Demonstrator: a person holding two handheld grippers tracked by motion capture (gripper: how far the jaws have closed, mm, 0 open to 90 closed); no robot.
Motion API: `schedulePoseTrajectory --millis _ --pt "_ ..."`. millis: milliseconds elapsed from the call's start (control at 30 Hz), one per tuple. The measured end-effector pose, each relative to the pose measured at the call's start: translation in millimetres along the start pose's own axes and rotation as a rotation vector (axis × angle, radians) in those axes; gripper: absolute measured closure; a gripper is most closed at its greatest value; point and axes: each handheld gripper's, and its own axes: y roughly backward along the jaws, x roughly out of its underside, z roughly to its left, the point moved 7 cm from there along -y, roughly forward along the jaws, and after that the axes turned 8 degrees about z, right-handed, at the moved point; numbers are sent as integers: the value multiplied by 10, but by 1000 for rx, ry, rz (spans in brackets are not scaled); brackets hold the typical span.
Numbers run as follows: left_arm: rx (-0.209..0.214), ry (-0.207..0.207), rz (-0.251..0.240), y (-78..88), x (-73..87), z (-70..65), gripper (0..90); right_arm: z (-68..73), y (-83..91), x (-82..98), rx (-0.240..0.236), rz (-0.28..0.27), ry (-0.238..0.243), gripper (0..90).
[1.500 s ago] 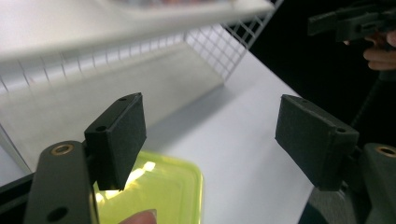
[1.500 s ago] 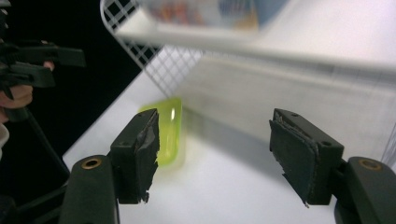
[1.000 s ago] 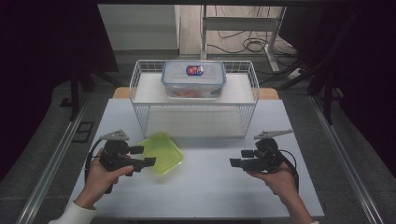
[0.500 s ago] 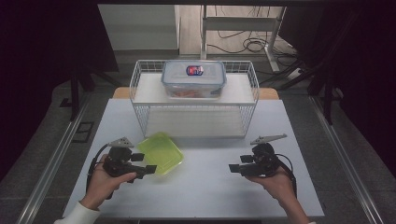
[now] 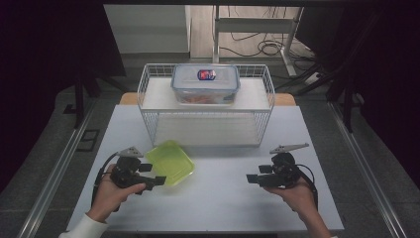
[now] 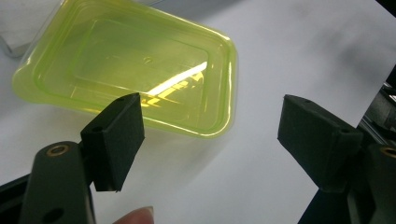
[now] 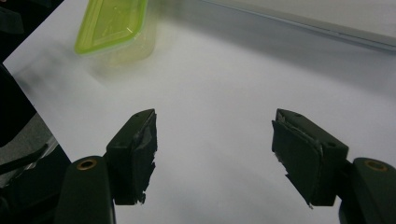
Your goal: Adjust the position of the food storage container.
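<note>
left tool point(image 6: 208, 135) spread beside green plastic container point(image 5: 170, 161) | right tool point(image 7: 215, 156) spread, empty | likely light, thin, slippery | pinch near rim

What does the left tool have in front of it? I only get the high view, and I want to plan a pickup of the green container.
Observer: In the left gripper view the left tool has its jaws wide apart, and the green container lies just beyond its one jaw, not between the two.
Operator: Is the container empty?
Observer: Yes, the close view shows nothing inside, only glare on its bottom.
Operator: And the right tool?
Observer: The right tool is open over bare white table; its jaw pads look ragged at the edges.
</note>
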Motion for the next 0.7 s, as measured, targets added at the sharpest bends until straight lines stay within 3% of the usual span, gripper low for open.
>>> schedulePoseTrajectory --millis 200,300,333,700 --pt "-42 14 11 -8 20 130 217 -9 -23 25 -2 11 -1 304" --pt "-86 29 18 -5 35 269 216 -15 -25 34 0 12 -4 302" --pt "-112 48 15 2 37 385 223 -19 -25 44 1 15 -7 302" --pt "-153 111 2 84 1 755 237 -9 -73 77 -6 39 -15 288"
